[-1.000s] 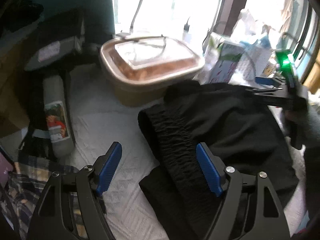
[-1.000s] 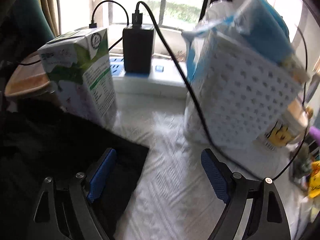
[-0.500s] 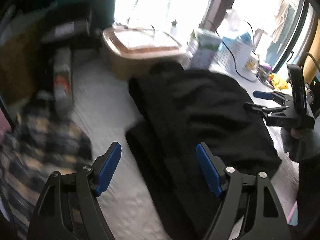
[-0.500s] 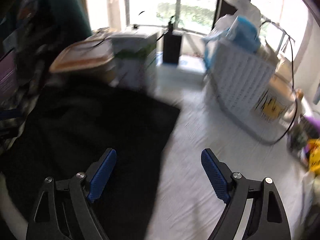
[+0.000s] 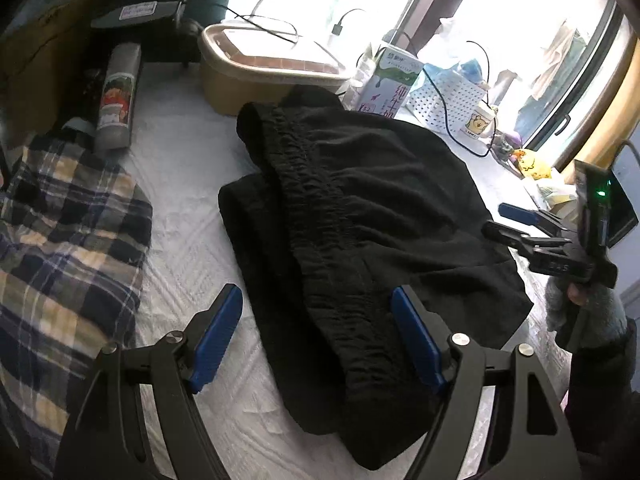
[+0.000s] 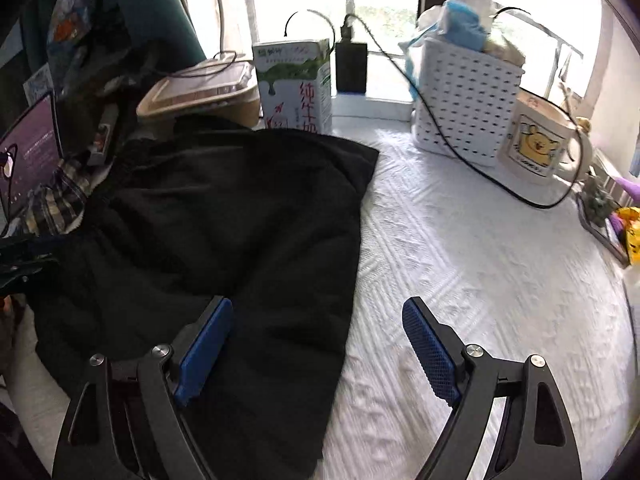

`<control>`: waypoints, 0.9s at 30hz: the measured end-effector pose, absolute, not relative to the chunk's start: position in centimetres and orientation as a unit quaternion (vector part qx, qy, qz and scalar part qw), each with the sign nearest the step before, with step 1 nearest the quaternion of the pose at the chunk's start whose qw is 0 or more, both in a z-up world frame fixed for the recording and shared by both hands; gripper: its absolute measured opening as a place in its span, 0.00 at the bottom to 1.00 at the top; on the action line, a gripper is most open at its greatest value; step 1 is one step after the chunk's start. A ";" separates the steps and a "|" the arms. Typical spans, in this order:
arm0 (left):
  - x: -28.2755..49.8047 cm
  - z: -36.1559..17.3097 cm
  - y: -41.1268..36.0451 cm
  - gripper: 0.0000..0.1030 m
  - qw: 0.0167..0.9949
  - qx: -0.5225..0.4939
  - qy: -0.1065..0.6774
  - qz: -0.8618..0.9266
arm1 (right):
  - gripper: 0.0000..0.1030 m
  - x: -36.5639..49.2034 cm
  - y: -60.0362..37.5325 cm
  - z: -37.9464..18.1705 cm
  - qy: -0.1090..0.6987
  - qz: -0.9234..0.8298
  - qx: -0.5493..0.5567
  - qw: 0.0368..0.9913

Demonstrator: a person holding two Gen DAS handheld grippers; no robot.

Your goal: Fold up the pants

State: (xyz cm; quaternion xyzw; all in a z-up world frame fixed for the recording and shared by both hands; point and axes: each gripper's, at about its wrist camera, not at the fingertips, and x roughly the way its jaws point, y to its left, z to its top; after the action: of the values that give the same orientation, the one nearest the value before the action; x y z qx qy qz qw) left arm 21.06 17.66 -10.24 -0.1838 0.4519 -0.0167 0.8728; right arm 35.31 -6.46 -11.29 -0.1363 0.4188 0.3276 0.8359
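The black pants lie folded in a thick pile on the white textured cloth, elastic waistband on top along the left side. They also show in the right wrist view. My left gripper is open and empty, held above the near end of the waistband. My right gripper is open and empty, above the pants' right edge; it also shows at the right of the left wrist view.
A plaid garment lies at the left. A tan lidded box, a milk carton, a white basket, a mug and a trailing black cable stand at the back. A laptop screen is far left.
Both grippers have pulled back and up from the pants, so more of the pile and the table shows. Both stay open and empty.
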 end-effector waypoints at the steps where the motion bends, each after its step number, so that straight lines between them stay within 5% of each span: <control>1: 21.0 -10.5 17.6 0.75 0.871 -0.184 0.455 -0.017 | 0.85 35.0 -7.1 -11.1 0.418 0.325 -0.131 0.838; 15: 19.4 -11.3 15.6 0.75 0.886 -0.119 0.448 -0.007 | 0.85 28.2 -8.3 -12.6 0.382 0.281 -0.236 0.848; 27: 19.6 -11.0 16.6 0.75 0.884 -0.173 0.435 0.009 | 0.85 32.3 -12.9 -11.7 0.425 0.328 -0.037 0.843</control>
State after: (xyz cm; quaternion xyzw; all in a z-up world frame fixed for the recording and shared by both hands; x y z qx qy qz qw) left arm 19.64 16.64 -10.99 -0.1734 0.4347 0.0089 0.8837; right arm 32.26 -12.92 -11.68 -0.0375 0.4254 0.3280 0.8426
